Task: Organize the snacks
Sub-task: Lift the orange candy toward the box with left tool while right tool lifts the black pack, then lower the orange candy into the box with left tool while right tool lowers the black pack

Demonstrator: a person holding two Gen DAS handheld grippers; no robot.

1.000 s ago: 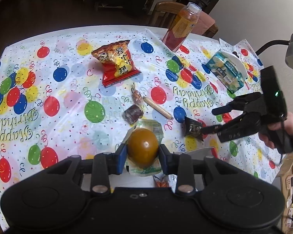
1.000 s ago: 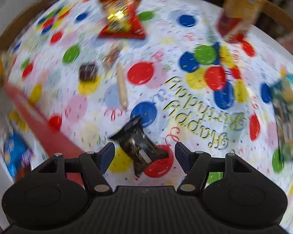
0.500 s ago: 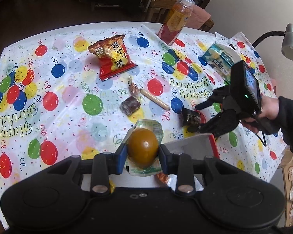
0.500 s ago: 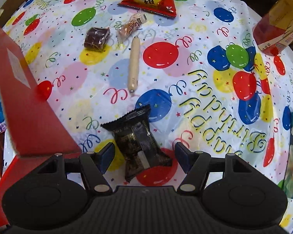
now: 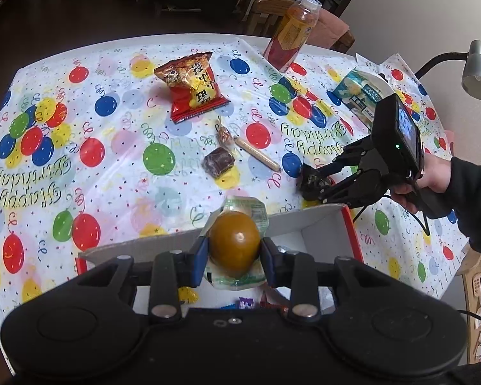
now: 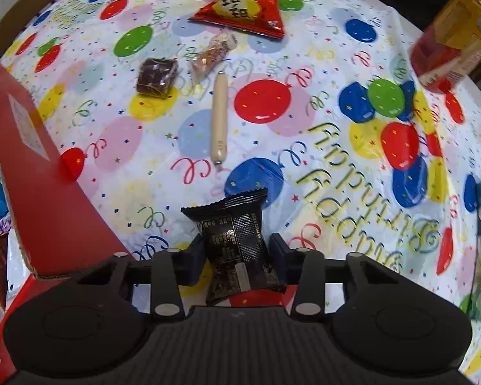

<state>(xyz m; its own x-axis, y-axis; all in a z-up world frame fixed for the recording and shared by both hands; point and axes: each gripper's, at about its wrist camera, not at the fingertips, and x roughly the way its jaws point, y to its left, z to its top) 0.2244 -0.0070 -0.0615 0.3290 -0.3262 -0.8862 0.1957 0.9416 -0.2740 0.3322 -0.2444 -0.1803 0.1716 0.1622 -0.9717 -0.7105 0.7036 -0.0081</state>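
Gripping, left: the left gripper (image 5: 235, 258) is closed on a round brown snack in a clear wrapper (image 5: 234, 246), pinched between the blue pads, and is held above the open box (image 5: 317, 224).
Gripping, right: the right gripper (image 6: 237, 256) has its fingers drawn in against a black wrapped snack (image 6: 237, 243); whether the packet is lifted or is lying on the tablecloth (image 6: 304, 147) cannot be told. In the left view it is seen just beyond the box's far rim.
Box: a red carton with a white inside, at the near table edge; a few wrappers are seen at its bottom.
Left on the table: a red chip bag (image 5: 192, 88), a brown square sweet (image 5: 218, 162), a small twisted candy (image 5: 224, 134) and a sausage stick (image 5: 257, 155), grouped well apart from the box; a teal packet (image 5: 357, 98) and a bottle (image 5: 291, 37) lie further off.
Stage, as judged: two snacks are held for loading, four or more are waiting.
Risk: the round snack is held across its curve through slick film, so it may squirt out if squeezed harder or tilted.
Risk: the black packet is held at its narrow waist; it may sag and catch the box's raised flap, tipping the light carton.
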